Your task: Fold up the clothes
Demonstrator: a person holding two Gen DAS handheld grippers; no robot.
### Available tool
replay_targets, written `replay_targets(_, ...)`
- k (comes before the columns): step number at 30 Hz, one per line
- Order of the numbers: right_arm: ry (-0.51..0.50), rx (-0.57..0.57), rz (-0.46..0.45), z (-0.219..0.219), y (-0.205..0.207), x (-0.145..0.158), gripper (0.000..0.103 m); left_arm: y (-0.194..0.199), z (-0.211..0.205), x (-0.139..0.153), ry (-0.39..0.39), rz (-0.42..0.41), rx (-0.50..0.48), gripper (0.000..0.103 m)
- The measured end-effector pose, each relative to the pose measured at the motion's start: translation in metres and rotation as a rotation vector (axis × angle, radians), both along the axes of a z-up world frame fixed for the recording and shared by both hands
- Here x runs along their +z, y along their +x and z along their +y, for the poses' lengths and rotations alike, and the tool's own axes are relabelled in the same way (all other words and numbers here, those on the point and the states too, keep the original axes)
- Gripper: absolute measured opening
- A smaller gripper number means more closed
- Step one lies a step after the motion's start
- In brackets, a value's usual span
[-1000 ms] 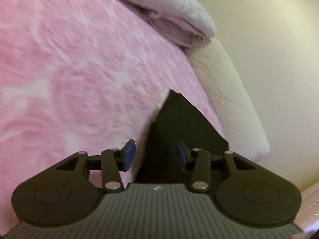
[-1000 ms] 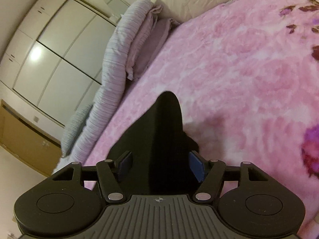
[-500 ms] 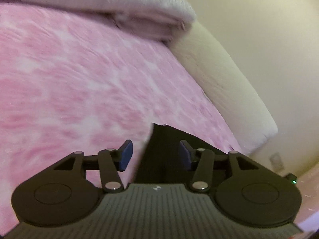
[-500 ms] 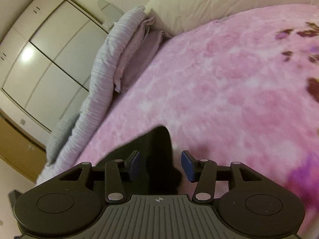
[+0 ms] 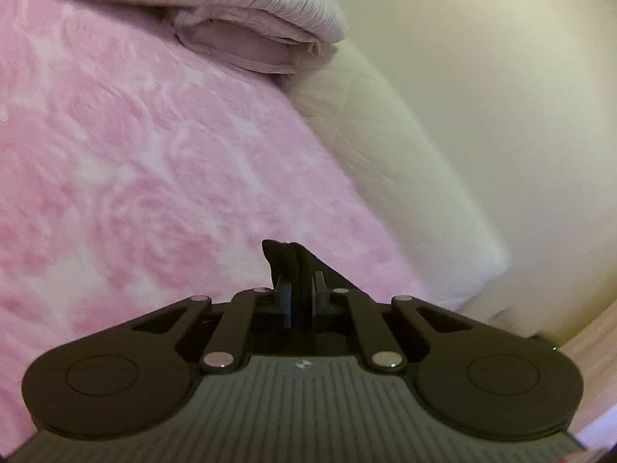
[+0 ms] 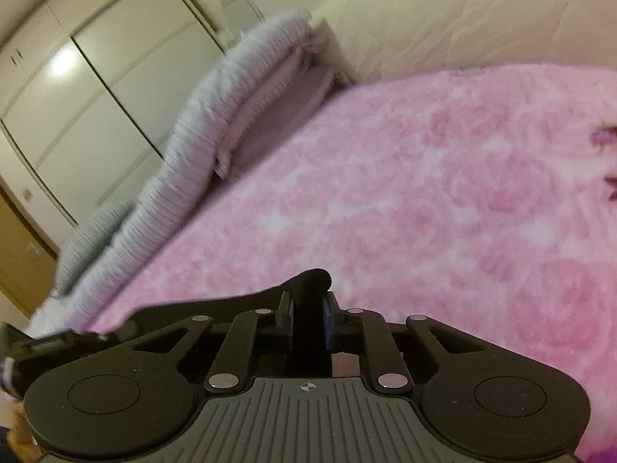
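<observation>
A black garment lies on a pink fleece blanket [image 5: 135, 177]. In the left wrist view my left gripper [image 5: 302, 289] is shut on a corner of the black garment [image 5: 287, 256], which bunches up between the jaws. In the right wrist view my right gripper [image 6: 307, 303] is shut on another bunched edge of the same garment [image 6: 312, 279]; the cloth stretches away to the left [image 6: 200, 308]. Most of the garment is hidden under the grippers.
A folded grey-lilac quilt [image 5: 239, 19] lies along the far edge of the bed and also shows in the right wrist view [image 6: 216, 127]. A cream padded headboard [image 5: 405, 162] borders the bed. White wardrobe doors [image 6: 88, 88] stand beyond.
Both grippers have closed from open onto the black garment's edges. Both views have tilted lower toward the blanket, and less of the garment shows ahead of the fingers.
</observation>
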State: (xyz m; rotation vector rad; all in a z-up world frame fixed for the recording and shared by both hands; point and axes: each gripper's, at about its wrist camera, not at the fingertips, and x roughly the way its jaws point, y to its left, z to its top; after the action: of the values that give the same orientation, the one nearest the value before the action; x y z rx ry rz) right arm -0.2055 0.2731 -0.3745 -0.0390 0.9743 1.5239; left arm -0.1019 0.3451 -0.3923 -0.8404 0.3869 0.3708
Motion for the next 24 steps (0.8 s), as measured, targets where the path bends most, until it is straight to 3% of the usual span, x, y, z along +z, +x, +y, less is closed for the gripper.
replay_targets(3,-0.058,-0.001,-0.042,0.004,-0.005,-0.018,0.023,0.01,-0.008,-0.01,0.042,0.125,-0.008,0.016)
replay_targets(5,-0.038,-0.031,-0.105,-0.016,-0.007,-0.003,0.043,0.002,-0.01,-0.002,0.078,0.127,0.014,0.023)
replay_targets(11,0.026,-0.115,-0.291,-0.075,-0.013,0.04,0.043,-0.052,-0.035,0.051,0.212,0.085,0.104,0.021)
replay_targets(15,0.103,0.004,-0.353,-0.128,-0.052,0.054,0.043,-0.074,-0.089,0.055,0.237,0.103,0.055,0.021)
replay_targets(20,0.033,0.11,-0.497,-0.159,-0.115,0.021,0.043,-0.071,-0.141,0.026,0.202,0.251,0.022,0.021)
replay_targets(22,-0.074,0.107,-0.59,-0.153,-0.129,-0.008,0.043,-0.063,-0.15,0.016,0.216,0.317,0.033,0.021)
replay_targets(24,-0.08,0.082,-0.54,-0.153,-0.124,-0.016,0.043,-0.063,-0.156,0.023,0.238,0.341,0.048,0.021)
